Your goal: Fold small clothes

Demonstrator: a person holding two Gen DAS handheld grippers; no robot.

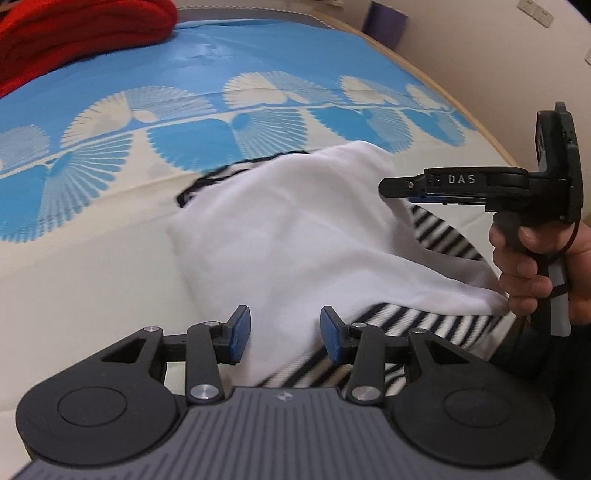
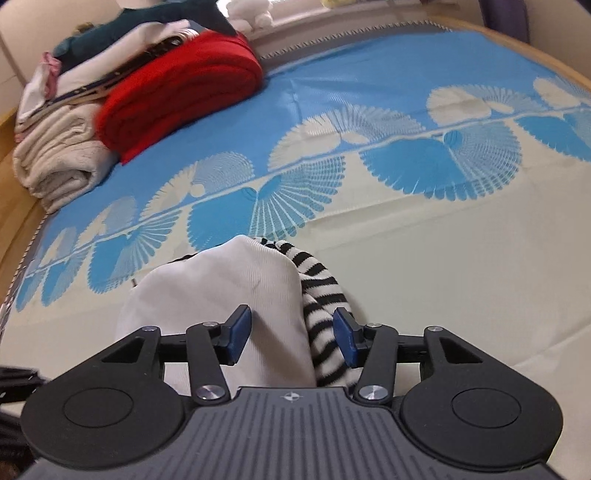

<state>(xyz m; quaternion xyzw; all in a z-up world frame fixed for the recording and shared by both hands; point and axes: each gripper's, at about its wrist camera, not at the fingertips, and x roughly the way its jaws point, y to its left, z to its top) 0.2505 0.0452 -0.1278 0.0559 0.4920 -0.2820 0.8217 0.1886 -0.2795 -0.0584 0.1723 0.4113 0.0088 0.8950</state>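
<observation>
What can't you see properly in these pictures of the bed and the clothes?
- Striped garment, left wrist view: mostly hidden under the white cloth.
- Clothes pile, right wrist view: blurred, so single pieces are unclear.
- Red blanket, left wrist view: cut off by the top-left edge.

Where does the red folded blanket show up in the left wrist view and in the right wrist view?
Left wrist view: the red blanket fills the top left corner, cut off by the picture's edge.
Right wrist view: it lies upper left, beside a pile of folded clothes.
Shared landmark: the bed cover, blue with white fan shapes, on which the blanket rests.
</observation>
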